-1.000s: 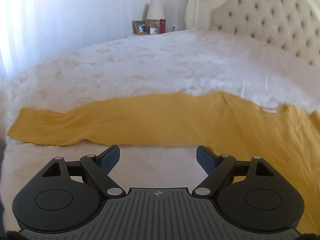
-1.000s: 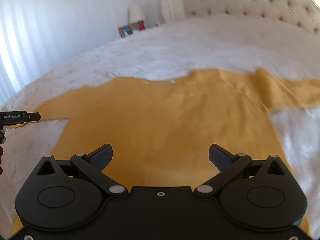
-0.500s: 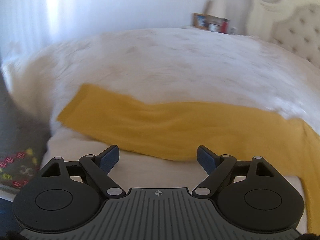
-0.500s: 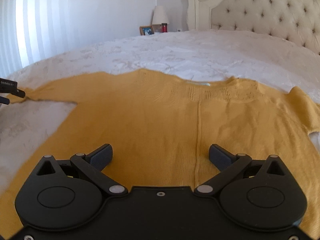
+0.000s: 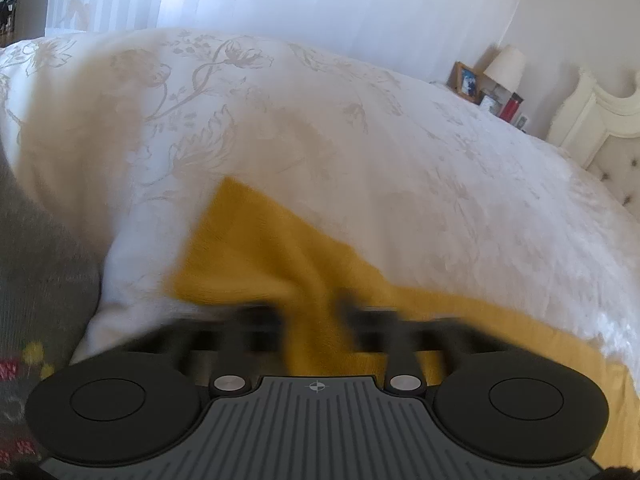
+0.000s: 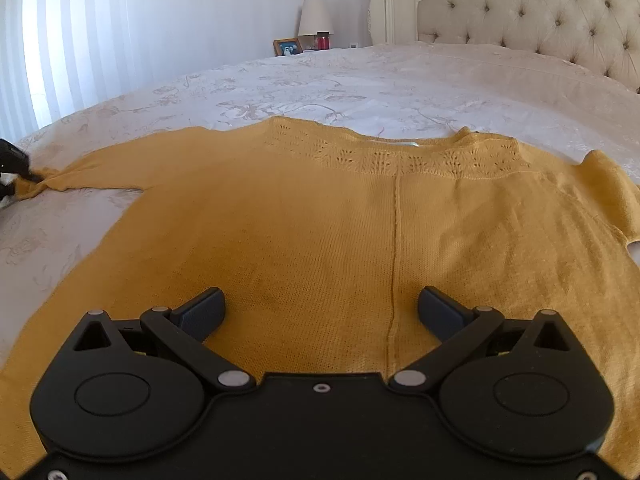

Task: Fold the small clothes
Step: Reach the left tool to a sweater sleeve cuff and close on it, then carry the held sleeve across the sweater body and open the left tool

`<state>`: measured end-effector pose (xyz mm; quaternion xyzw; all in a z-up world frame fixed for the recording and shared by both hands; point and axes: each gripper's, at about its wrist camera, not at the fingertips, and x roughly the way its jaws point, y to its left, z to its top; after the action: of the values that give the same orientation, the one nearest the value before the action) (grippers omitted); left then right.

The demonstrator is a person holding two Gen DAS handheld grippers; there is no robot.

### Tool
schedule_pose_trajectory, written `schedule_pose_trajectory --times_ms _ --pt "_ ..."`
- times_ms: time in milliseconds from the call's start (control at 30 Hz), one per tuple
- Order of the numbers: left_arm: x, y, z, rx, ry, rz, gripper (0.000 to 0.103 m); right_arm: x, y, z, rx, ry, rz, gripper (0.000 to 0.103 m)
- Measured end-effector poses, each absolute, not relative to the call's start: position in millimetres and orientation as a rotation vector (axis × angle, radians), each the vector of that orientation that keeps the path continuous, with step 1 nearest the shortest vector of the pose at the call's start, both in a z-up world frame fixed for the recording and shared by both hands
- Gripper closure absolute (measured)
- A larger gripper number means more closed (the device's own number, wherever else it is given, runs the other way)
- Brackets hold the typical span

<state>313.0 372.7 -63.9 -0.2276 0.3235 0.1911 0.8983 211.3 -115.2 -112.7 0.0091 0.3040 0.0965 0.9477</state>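
A mustard-yellow knit sweater (image 6: 344, 216) lies flat on the white bedspread (image 6: 360, 84), neckline away from me, sleeves spread to both sides. My right gripper (image 6: 320, 308) is open and empty, low over the sweater's lower middle. In the left wrist view my left gripper (image 5: 314, 320) is blurred and closed on the end of the left sleeve (image 5: 256, 248), near the bed's left edge. The left gripper also shows in the right wrist view (image 6: 16, 168) at the sleeve's tip.
A tufted headboard (image 6: 540, 12) stands at the far right. A nightstand with a lamp (image 6: 316, 16), a picture frame and a red item is beyond the bed. Grey carpet (image 5: 36, 264) lies beside the bed's left edge. White curtains cover the back wall.
My left gripper has moved left along the sleeve to its end and closed on it. My right gripper has settled over the sweater's lower middle, still open.
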Motion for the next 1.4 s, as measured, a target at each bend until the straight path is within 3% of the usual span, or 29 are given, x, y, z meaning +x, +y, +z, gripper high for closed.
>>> schedule_pose_trajectory --times_ms 267,600,1033,1100,1167,1267,1400 --pt "320.4 319.0 0.5 -0.403 0.563 0.260 0.096 211.7 -118.0 -113.9 0.042 0.613 0.199 0.001" --pt "344.3 160.3 84.8 -0.300 0.483 -0.080 0.096 211.5 -121.8 -114.2 0.067 0.607 0.205 0.001" --pt "387.3 -16.1 27.2 -0.237 0.633 -0.378 0.094 209.8 -129.5 -114.7 0.129 0.595 0.217 0.001" --pt "391.7 -29.1 13.8 -0.229 0.676 -0.442 0.088 210.1 -130.5 -114.8 0.138 0.594 0.218 0.001" --pt "382.6 -35.6 8.9 -0.213 0.687 -0.489 0.072 210.5 -131.3 -114.7 0.142 0.594 0.220 0.001" --pt "363.6 -33.6 10.6 -0.156 0.656 -0.523 0.057 210.3 -131.3 -114.7 0.143 0.593 0.220 0.001" --pt "346.4 -23.4 15.8 -0.107 0.628 -0.537 0.052 210.9 -131.3 -114.5 0.144 0.598 0.221 0.001"
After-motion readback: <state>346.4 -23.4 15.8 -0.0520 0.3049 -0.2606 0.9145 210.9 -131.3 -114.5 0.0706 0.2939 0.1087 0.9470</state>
